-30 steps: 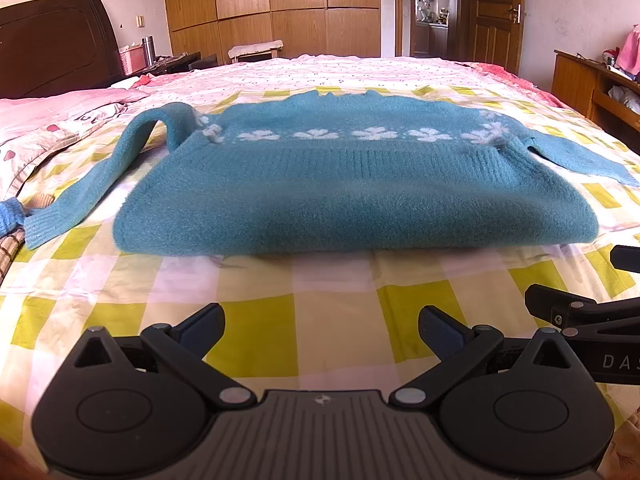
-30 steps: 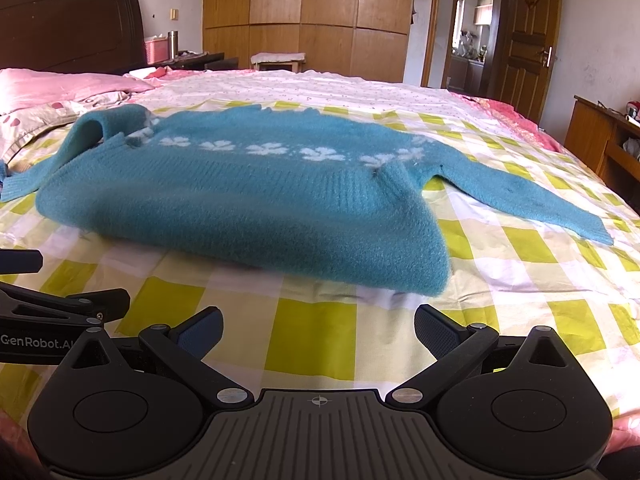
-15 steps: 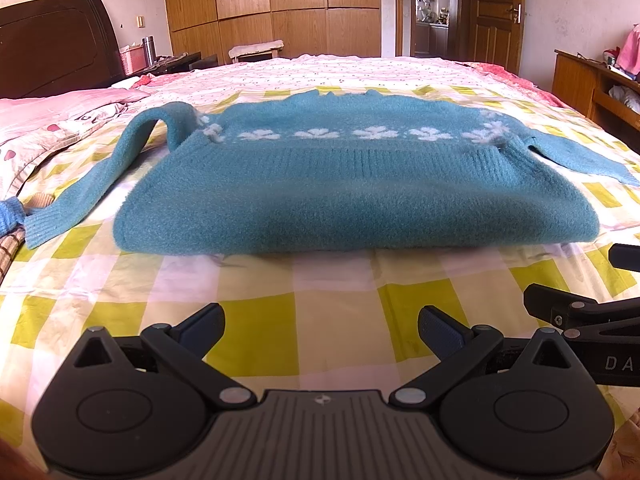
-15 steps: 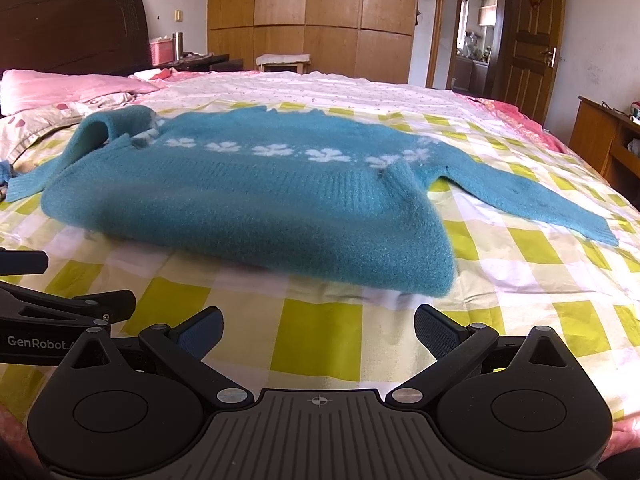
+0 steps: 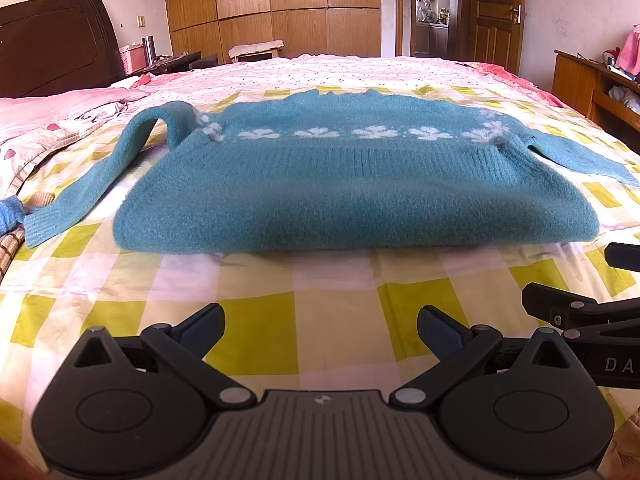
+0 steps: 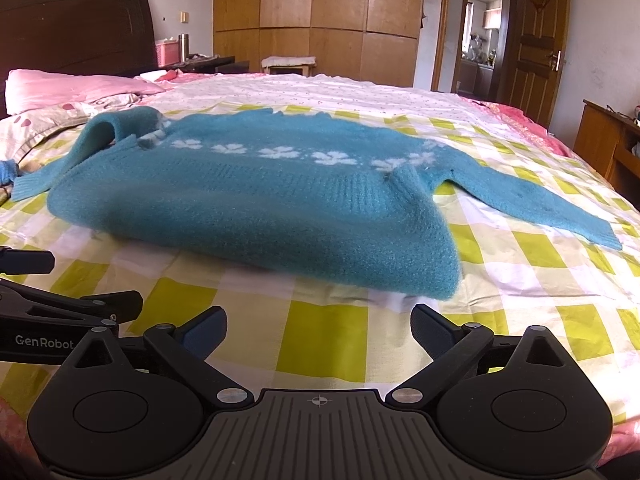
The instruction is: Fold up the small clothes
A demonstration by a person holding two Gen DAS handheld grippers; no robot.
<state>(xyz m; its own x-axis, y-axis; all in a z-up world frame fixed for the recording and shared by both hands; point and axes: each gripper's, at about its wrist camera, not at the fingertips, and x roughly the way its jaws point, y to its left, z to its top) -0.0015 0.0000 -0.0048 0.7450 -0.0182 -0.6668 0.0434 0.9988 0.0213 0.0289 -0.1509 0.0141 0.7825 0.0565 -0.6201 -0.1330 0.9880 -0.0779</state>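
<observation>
The left gripper (image 5: 320,320) hangs low over the bed with its blue-padded fingers spread wide and nothing between them; the right gripper (image 6: 318,320) is likewise released and empty, close at its side. Both sit on the near side of the fuzzy teal knitted sweater with a band of white flowers (image 5: 352,184), apart from its near folded edge. The sweater lies on the yellow-and-white checked bedsheet (image 5: 256,332), its body apparently doubled over once, so the ribbed hem lies across the middle. Its left sleeve (image 5: 120,168) loops up and trails away from the body; its right sleeve (image 6: 532,204) stretches flat away from the body on the other side.

The knit looks soft, thick and light, likely to sag and stretch when lifted, yet fuzzy enough not to slip. A sensible hold is probably each sleeve near the cuff, or the thick folded corners, pinching all layers together.
</observation>
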